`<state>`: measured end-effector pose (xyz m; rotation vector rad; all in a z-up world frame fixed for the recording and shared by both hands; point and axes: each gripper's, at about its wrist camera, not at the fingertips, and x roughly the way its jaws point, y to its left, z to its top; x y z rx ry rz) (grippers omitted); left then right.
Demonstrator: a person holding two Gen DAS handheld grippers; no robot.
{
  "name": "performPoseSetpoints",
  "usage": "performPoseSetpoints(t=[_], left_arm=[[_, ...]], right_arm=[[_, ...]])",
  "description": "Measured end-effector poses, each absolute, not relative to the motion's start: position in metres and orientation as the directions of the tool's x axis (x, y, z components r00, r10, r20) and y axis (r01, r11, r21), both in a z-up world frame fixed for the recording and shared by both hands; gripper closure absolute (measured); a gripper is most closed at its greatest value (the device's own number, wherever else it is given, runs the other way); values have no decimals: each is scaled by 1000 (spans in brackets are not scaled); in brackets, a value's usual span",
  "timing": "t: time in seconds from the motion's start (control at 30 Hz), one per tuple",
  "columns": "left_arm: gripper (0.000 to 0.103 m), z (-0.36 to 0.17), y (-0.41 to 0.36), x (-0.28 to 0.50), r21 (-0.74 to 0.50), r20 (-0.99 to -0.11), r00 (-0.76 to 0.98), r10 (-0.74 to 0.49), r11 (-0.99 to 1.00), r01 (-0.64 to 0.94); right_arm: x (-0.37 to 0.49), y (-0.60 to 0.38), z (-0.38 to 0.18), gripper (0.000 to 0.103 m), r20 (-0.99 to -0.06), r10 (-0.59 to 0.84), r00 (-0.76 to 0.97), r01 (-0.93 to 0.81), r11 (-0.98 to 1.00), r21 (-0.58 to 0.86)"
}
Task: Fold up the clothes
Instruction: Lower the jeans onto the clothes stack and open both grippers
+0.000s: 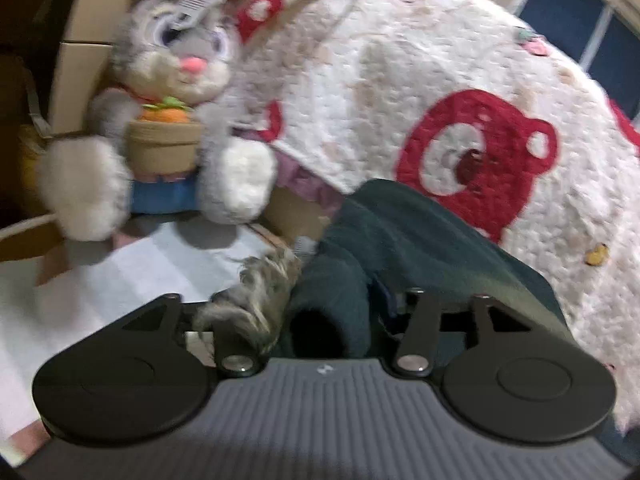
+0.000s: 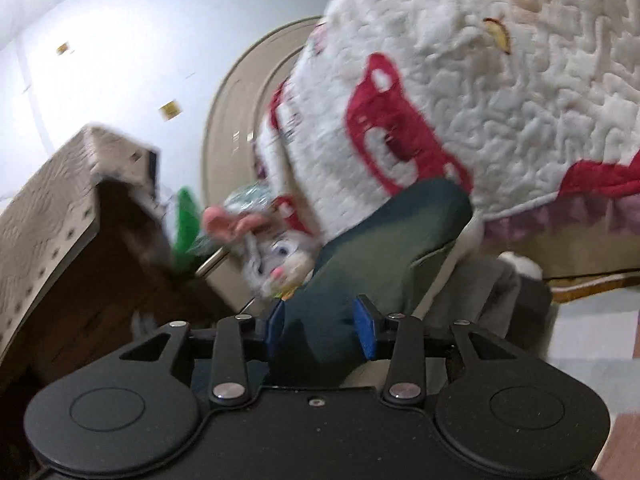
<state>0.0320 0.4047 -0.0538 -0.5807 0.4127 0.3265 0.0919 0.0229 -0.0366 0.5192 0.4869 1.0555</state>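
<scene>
A dark green garment (image 1: 400, 240) hangs bunched in front of the quilted bed. It has a frayed grey fringe (image 1: 260, 292) at its left edge. In the left wrist view the cloth is gathered into my left gripper (image 1: 320, 320) and covers its fingertips, so the gripper looks shut on it. In the right wrist view the same dark green garment (image 2: 380, 240) runs up toward the quilt. My right gripper (image 2: 320, 330) is shut on its lower end, and the blue pads (image 2: 366, 332) squeeze the fabric from both sides.
A white quilt with red bear shapes (image 1: 400, 80) (image 2: 500, 80) drapes over the bed. A grey plush rabbit (image 1: 172, 80) (image 2: 276, 256) sits beside it against cardboard boxes (image 1: 80, 60). A dark wooden cabinet with a lace cover (image 2: 52, 208) stands on the left. Pale floor (image 1: 120, 280) lies below.
</scene>
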Motion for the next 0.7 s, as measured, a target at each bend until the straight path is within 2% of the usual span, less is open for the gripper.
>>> performPoseSetpoints(t=[0.07, 0.13, 0.2, 0.27, 0.43, 0.5, 0.7], left_arm=[[32, -40, 395, 30, -383, -483, 840, 248, 803, -457], [27, -26, 385, 25, -324, -482, 824, 297, 814, -483], [20, -13, 377, 20, -307, -471, 825, 312, 819, -485], [18, -3, 366, 14, -279, -466, 819, 335, 823, -495], [13, 15, 324, -14, -161, -489, 790, 369, 852, -498], [6, 18, 309, -24, -143, -506, 791, 343, 871, -469], [6, 15, 248, -43, -96, -611, 742, 276, 905, -415]], right_arm=[[85, 21, -29, 53, -181, 917, 354, -735, 393, 553], [82, 16, -20, 53, -221, 923, 316, -766, 386, 514], [78, 6, -13, 51, -213, 924, 317, -769, 382, 513], [70, -1, -12, 43, -213, 916, 340, -764, 401, 506], [51, -16, -10, 41, -227, 891, 393, -751, 454, 481], [48, -17, -4, 37, -265, 866, 425, -749, 501, 433], [34, -25, 12, 30, -381, 795, 471, -741, 591, 318]])
